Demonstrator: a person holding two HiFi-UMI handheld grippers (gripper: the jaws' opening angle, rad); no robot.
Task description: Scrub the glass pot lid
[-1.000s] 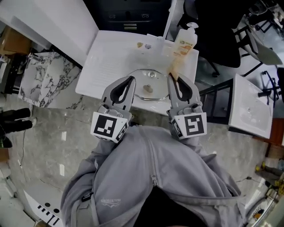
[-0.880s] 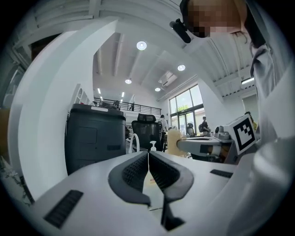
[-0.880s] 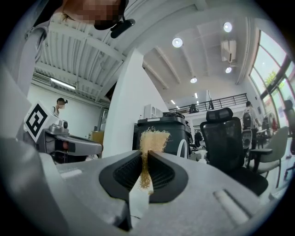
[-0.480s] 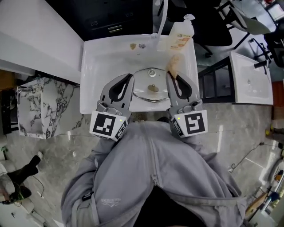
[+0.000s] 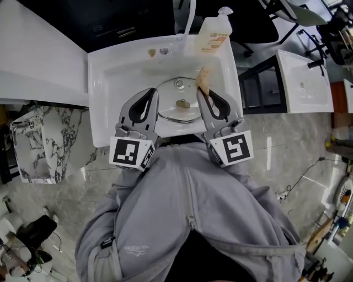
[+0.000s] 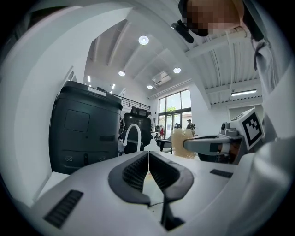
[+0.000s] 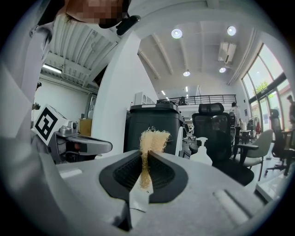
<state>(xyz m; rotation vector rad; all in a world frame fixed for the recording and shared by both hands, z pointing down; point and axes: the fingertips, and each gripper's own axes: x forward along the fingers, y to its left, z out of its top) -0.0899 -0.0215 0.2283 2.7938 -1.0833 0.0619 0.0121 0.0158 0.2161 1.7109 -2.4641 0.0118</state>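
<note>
The glass pot lid (image 5: 177,112) lies in the white sink (image 5: 102,82), its knob facing up. My left gripper (image 5: 152,91) hangs over the lid's left edge, shut, with nothing between its jaws; in the left gripper view (image 6: 148,156) the pads meet. My right gripper (image 5: 200,92) hangs over the lid's right edge, shut on a tan fibrous scrub pad (image 5: 204,77). The pad sticks up past the pads in the right gripper view (image 7: 154,138). Both grippers point nearly level, and whether either touches the lid cannot be seen.
A soap pump bottle (image 5: 212,30) stands at the sink's back right corner, beside a white curved faucet (image 5: 187,16). A dark cabinet sits behind the sink. A white counter (image 5: 38,49) lies to the left, a black frame and another white basin (image 5: 303,77) to the right.
Both grippers have moved further over the basin and lower, and now flank the lid. The scrub pad stays in the right grip. The left jaws stay closed.
</note>
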